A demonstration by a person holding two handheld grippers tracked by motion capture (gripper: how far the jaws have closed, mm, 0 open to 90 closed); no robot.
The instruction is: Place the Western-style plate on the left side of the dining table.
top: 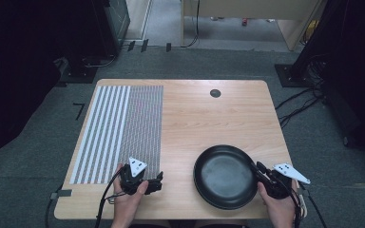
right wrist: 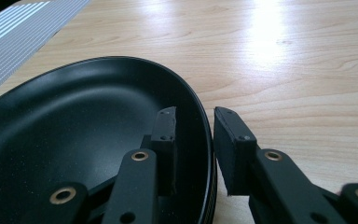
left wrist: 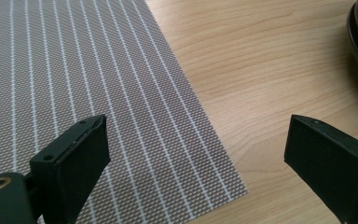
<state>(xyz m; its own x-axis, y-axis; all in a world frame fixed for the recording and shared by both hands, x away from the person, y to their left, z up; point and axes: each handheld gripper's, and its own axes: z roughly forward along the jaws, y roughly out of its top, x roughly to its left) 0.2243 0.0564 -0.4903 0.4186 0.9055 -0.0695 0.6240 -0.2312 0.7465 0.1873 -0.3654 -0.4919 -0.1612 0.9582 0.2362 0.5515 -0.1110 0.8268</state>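
With one jaw inside the wall and one outside, the right gripper [right wrist: 193, 135] pinches the rim of the black frying pan [top: 223, 175] near the table's [top: 218, 118] front right corner, seemingly to lift it. The left gripper [left wrist: 196, 163], jaws wide and empty, hovers over the striped placemat's [left wrist: 74, 70] corner, likely the pan's destination

Left claw [left wrist: 196, 154] gapes above the striped mat [left wrist: 74, 84] corner on the wooden table [left wrist: 270, 70]

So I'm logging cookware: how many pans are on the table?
1: a black pan near the table's front right edge, its rim between the right hand-held gripper's jaws.
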